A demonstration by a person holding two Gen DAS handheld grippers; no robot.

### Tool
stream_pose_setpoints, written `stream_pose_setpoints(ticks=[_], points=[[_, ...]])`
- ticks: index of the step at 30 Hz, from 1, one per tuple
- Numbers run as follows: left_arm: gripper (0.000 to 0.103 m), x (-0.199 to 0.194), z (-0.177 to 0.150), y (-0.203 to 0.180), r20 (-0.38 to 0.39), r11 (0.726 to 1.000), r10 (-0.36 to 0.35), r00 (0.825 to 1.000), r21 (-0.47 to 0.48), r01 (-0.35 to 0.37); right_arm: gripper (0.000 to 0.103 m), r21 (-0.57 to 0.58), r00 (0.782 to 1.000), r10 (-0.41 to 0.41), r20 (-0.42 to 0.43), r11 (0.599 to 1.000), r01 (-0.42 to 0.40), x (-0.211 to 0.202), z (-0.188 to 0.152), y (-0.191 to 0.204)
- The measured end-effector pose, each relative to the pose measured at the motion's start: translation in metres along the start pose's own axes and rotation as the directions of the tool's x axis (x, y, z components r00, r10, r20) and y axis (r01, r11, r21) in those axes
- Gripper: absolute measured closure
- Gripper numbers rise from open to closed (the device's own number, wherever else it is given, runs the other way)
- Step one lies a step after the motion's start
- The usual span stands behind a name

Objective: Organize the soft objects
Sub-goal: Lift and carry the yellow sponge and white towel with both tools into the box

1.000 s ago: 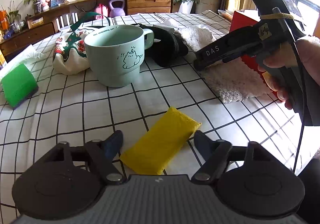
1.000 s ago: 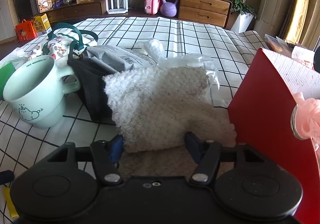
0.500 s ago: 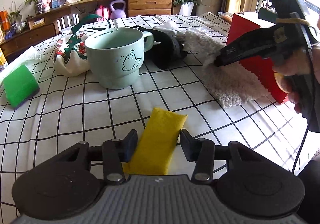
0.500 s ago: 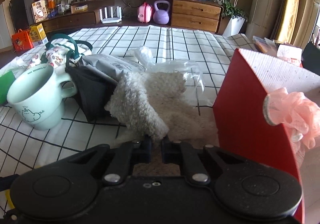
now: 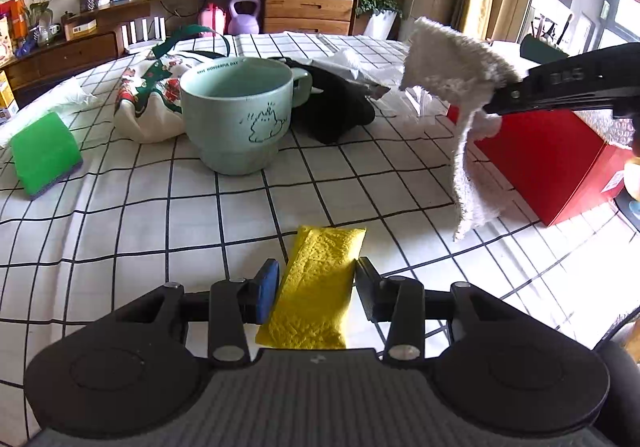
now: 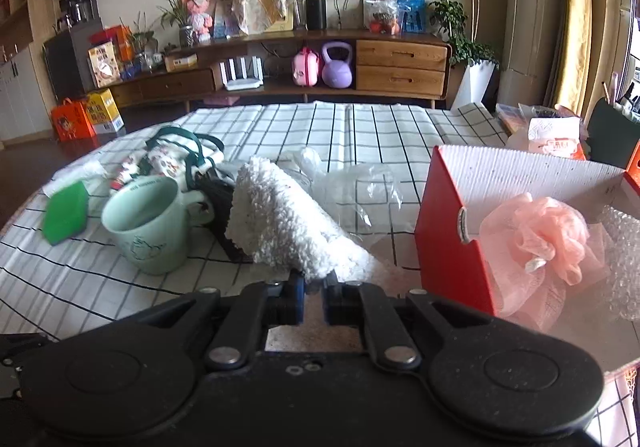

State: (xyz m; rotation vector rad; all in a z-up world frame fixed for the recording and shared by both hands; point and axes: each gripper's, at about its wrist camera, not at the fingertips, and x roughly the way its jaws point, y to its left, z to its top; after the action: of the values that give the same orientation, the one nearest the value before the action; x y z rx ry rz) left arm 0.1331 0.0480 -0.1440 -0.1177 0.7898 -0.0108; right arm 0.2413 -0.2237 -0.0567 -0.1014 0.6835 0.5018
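The mint-green mug [image 5: 236, 115] carries "HAVE WONDERFUL DAY" along its inner rim; other print around the room is illegible.

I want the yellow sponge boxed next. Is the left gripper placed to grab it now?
Probably yes. The left gripper is open with a finger on each side of the yellow sponge, and nothing lies between them; it only needs to close.

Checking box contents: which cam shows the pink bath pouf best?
Right wrist. It looks into the open red box, where the pink bath pouf lies beside bubble wrap. The left wrist view shows only the box's outer red walls; the pouf is hidden.
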Motion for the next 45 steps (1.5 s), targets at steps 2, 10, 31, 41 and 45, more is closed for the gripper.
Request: stream_pose_setpoints(ticks=[2,10,31,41,45], points=[[0.063,-0.005,0.001,-0.001,0.007,1.000,0.003,1.000,-0.004,-0.003,0.096,0.002,1.000,0.008,0.011,1.000,-0.008,-0.010,0.002,0.000],[0.069,-0.031,0.011,-0.006,0.052,1.000,0.003,0.999,-0.013,-0.002,0.096,0.009,0.997,0.040,0.061,0.999,-0.041,-0.052,0.007,-0.007],[0.069,-0.082,0.047,-0.043,0.176,0.998,-0.063,0.982,0.034,0.058,0.096,0.029,0.980,0.024,0.199,0.999,-0.030,-0.138,0.020,-0.061],[0.069,-0.090,0.094,-0.087,0.232,0.985,-0.150,0.961,0.121,0.124,0.096,0.080,0.966,-0.053,0.252,0.996,0.034,-0.157,0.039,-0.115],[0.069,-0.084,0.111,-0.112,0.238,0.976,-0.180,0.955,0.167,0.142,0.096,0.106,0.960,-0.099,0.263,0.992,0.073,-0.154,0.044,-0.139]])
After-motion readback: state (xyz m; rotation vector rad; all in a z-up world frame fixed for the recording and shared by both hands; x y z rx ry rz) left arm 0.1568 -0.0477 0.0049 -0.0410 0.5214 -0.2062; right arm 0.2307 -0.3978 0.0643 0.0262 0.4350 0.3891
